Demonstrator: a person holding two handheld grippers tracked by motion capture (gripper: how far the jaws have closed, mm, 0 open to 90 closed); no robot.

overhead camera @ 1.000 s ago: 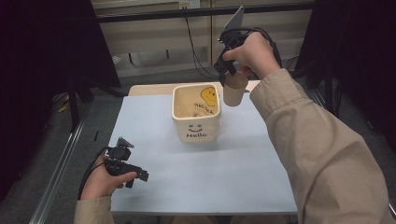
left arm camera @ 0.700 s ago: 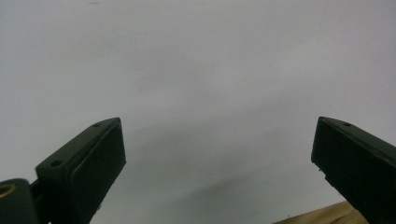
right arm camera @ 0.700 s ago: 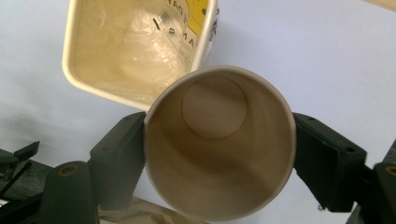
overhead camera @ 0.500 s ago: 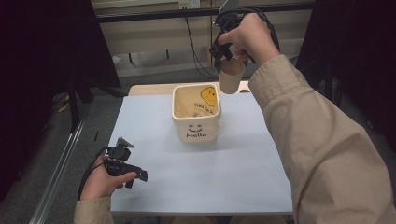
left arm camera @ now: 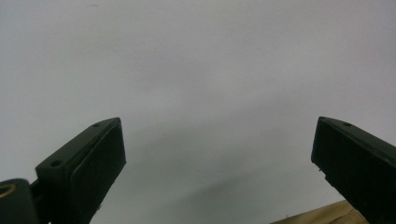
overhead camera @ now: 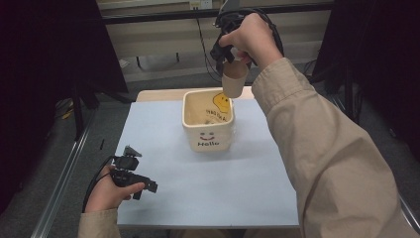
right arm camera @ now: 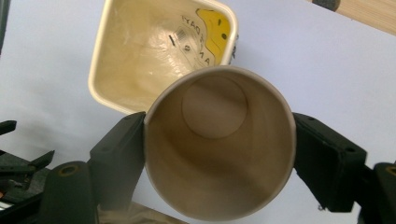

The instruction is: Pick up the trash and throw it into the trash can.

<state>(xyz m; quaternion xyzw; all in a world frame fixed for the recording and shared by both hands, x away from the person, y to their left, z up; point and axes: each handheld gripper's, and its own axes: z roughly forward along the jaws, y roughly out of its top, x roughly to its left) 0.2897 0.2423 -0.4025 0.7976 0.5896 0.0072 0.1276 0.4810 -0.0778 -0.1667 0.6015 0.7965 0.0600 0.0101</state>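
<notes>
Right gripper view: cup [right arm camera: 219, 144] hiding tub [right arm camera: 140, 51] corner.

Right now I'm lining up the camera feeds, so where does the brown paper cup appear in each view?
High view: the brown paper cup hangs at top centre in the right gripper, above the square container's far rim.
Left gripper view: not in it.
Right gripper view: the cup fills the centre between the jaws, its open mouth facing the camera.
Shared landmark: the square container with the yellow smiley.

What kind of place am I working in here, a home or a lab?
Probably a lab recording station: a plain pale-blue-topped table with black curtains on both sides, a metal frame rail beside it, and cables down the back wall.
</notes>
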